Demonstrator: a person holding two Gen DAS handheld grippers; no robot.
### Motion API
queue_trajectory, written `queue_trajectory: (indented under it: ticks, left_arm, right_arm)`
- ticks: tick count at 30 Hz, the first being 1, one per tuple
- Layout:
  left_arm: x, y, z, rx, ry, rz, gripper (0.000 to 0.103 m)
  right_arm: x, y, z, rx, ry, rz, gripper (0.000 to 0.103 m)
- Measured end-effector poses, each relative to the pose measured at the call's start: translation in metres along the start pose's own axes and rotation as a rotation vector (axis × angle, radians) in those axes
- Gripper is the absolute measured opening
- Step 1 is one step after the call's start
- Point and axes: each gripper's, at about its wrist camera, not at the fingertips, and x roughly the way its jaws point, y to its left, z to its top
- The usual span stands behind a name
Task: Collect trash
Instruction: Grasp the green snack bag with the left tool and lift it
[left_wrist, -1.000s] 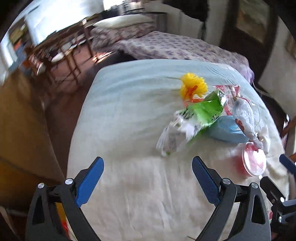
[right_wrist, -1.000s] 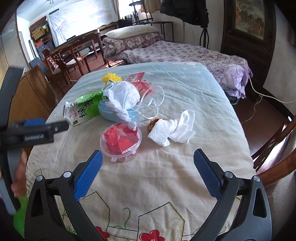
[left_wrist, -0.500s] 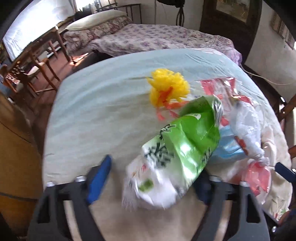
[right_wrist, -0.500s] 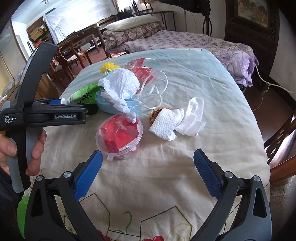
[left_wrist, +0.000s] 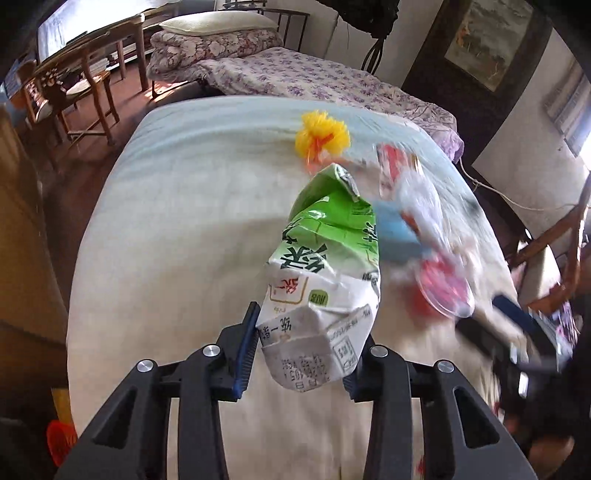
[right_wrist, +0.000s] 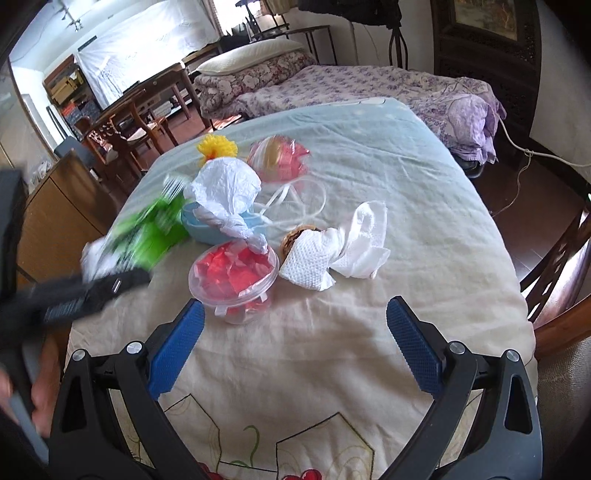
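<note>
From the left wrist, the left gripper (left_wrist: 301, 354) is closing on the white bottom end of the crumpled green carton (left_wrist: 325, 284), whose long axis runs away toward the yellow pompom (left_wrist: 322, 136) and blurred litter at right. From the right wrist, the right gripper (right_wrist: 295, 350) hangs with jaws apart and empty over the worktop (right_wrist: 424, 206), the red-filled plastic cup (right_wrist: 234, 275) and white tissue (right_wrist: 332, 254) just ahead.

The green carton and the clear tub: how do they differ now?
The carton is crumpled, green and white, printed; the tub is clear, round, unsquashed. The carton sits between the closing fingers of the left tool; the tub stands free on the cloth, red scraps inside. Both are trash.
</note>
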Motion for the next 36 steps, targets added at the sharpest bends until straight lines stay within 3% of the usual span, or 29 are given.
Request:
queue_trajectory:
  ticks: [8, 12, 13, 19, 21, 23, 28, 36]
  left_arm:
    - [-0.026, 0.011, -0.050, -0.034, 0.005, 0.019, 0.040]
    - [-0.028, 0.015, -0.049, -0.054, 0.000, 0.027, 0.063]
    - [-0.027, 0.015, -0.048, -0.056, -0.001, 0.030, 0.064]
    - [-0.002, 0.016, -0.036, -0.089, 0.039, 0.063, 0.063]
    - [-0.001, 0.017, -0.031, -0.099, 0.028, 0.067, 0.061]
    - [0.001, 0.016, -0.028, -0.102, 0.022, 0.067, 0.053]
    - [0.000, 0.014, -0.032, -0.093, -0.012, 0.084, 0.052]
    - [-0.018, 0.037, -0.043, -0.212, -0.052, 0.056, 0.052]
  right_arm:
    - [-0.006, 0.003, -0.002, -0.009, -0.016, -0.002, 0.095]
    - [-0.011, 0.008, -0.006, -0.035, -0.032, -0.010, 0.095]
    - [-0.012, 0.009, -0.006, -0.040, -0.034, -0.015, 0.095]
    - [-0.008, 0.006, -0.004, -0.027, -0.020, -0.014, 0.095]
    - [-0.007, 0.006, -0.004, -0.027, -0.016, -0.008, 0.095]
    - [-0.007, 0.007, -0.004, -0.028, -0.013, -0.005, 0.095]
    - [-0.006, 0.009, -0.005, -0.038, -0.010, -0.013, 0.095]
    - [-0.010, 0.025, -0.011, -0.086, -0.004, 0.027, 0.095]
